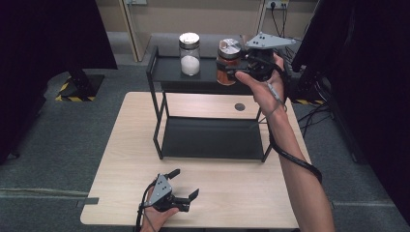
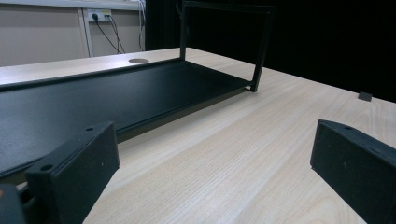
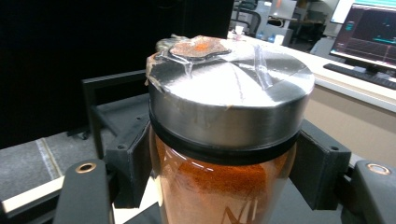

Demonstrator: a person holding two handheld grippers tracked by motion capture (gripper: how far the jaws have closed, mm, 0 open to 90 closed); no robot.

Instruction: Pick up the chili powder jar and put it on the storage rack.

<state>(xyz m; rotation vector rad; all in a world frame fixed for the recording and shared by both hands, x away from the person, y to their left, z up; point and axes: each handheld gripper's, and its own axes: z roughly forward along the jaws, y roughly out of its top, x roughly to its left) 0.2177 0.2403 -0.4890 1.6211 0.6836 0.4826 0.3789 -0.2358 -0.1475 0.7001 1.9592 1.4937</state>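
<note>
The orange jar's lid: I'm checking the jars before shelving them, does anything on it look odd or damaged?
Yes. The orange jar, held in the right claw, has clear tape stuck across its metal lid, with a rusty orange patch near one edge, where the tape looks crumpled. The white jar on the rack looks clean.

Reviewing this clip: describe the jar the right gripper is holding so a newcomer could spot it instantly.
Find the black two-tier rack on the table. At its top shelf's right end, the right gripper clamps a glass jar. It holds orange-red powder; the neighbouring jar holds white.
</note>
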